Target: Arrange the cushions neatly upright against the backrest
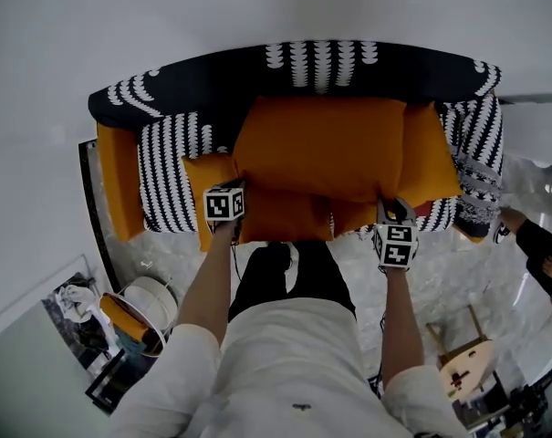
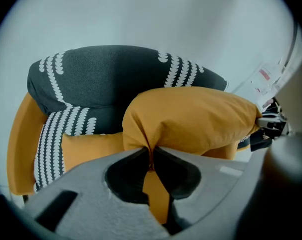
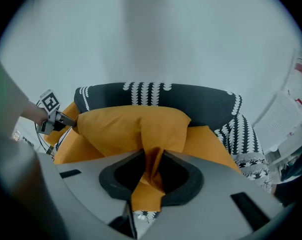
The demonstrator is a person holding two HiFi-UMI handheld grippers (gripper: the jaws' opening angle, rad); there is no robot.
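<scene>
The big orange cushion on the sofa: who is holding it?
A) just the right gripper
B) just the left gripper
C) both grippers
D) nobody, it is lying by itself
C: the left gripper pinches the cloth at one end of the big orange cushion, and the right gripper pinches a fold of it at the other end.
</scene>
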